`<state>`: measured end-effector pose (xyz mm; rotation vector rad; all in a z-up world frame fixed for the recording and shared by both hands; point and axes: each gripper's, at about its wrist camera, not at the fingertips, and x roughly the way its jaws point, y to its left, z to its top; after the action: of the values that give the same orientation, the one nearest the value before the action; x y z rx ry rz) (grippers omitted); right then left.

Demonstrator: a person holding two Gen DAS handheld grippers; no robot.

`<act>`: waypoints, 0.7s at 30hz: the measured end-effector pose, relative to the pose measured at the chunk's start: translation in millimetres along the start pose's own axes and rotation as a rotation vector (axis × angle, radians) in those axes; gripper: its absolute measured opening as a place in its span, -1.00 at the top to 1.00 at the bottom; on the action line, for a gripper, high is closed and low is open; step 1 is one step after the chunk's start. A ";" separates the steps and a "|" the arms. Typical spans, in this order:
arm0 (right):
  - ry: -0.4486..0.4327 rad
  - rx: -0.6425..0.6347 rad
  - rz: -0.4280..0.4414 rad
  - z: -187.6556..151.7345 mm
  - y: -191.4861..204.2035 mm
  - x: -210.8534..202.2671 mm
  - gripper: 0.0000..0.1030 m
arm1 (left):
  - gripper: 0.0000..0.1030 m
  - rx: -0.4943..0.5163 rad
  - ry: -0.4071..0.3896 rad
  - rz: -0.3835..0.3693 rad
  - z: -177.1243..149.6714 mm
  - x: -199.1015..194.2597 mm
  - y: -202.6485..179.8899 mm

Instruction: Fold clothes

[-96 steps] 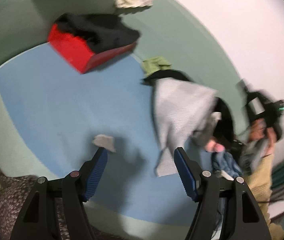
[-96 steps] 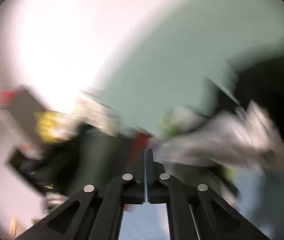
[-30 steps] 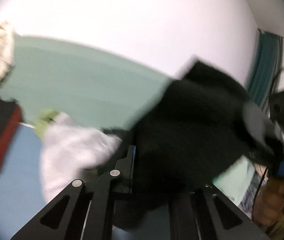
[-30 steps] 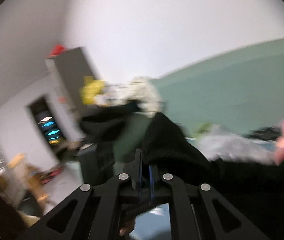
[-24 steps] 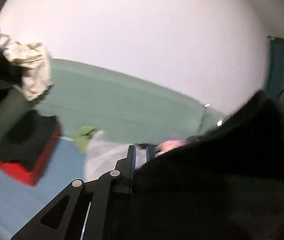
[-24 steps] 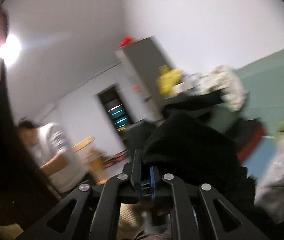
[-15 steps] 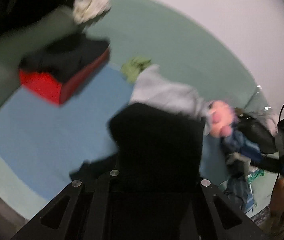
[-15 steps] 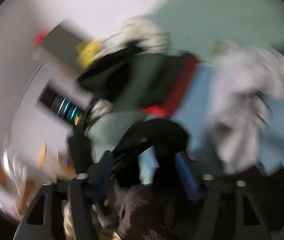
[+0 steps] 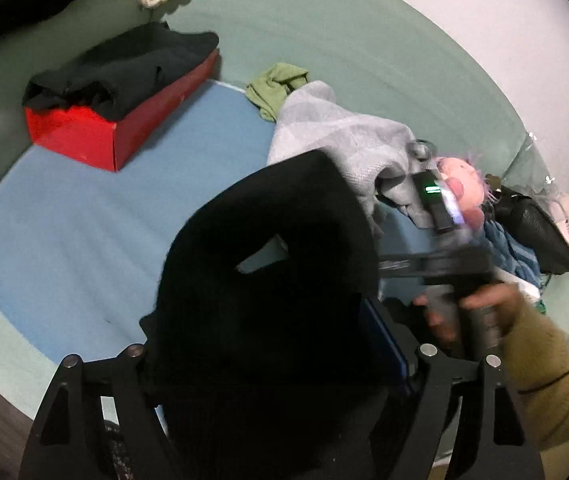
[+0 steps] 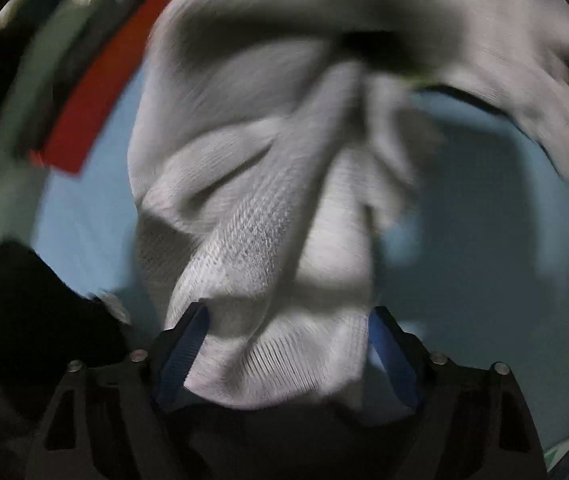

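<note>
Between the right gripper's [image 10: 286, 344] ribbed blue pads [image 10: 182, 346] bunches a grey knitted garment [image 10: 268, 184], its weave coarse and matt. The gripper frames look like matt black plastic studded with small shiny metal pins. Over the left gripper [image 9: 268, 344] hangs a black cloth [image 9: 268, 248], dull and soft. Ahead of it lies a smooth blue sheet [image 9: 84, 216]; farther off, a red box [image 9: 96, 136] with a faint sheen carries dark fabric.

Blue mat [image 9: 84, 216] lies open at left; red box [image 9: 96, 136] (far corner) and grey garment [image 9: 336, 140] crowd the rest — black garment [image 9: 268, 280] blocks the near view.
</note>
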<state>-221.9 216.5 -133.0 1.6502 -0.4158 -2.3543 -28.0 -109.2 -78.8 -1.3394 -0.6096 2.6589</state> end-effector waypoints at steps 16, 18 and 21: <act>-0.753 0.200 -0.191 186.3 -45.1 -216.2 0.66 | -0.55 -0.083 -0.060 -0.047 14.6 -14.8 27.1; -0.771 0.204 -0.334 199.5 -61.3 -225.0 0.62 | -0.55 -0.084 -0.073 -0.057 14.9 -15.4 25.6; -0.737 0.364 -0.493 183.6 -104.9 -215.5 -0.22 | -0.55 -0.078 -0.080 -0.078 12.1 -19.1 22.0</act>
<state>-325.5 407.3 76.8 1.0034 -0.6516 -3.4125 -24.0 -138.1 -66.9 -1.2055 -0.7668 2.6621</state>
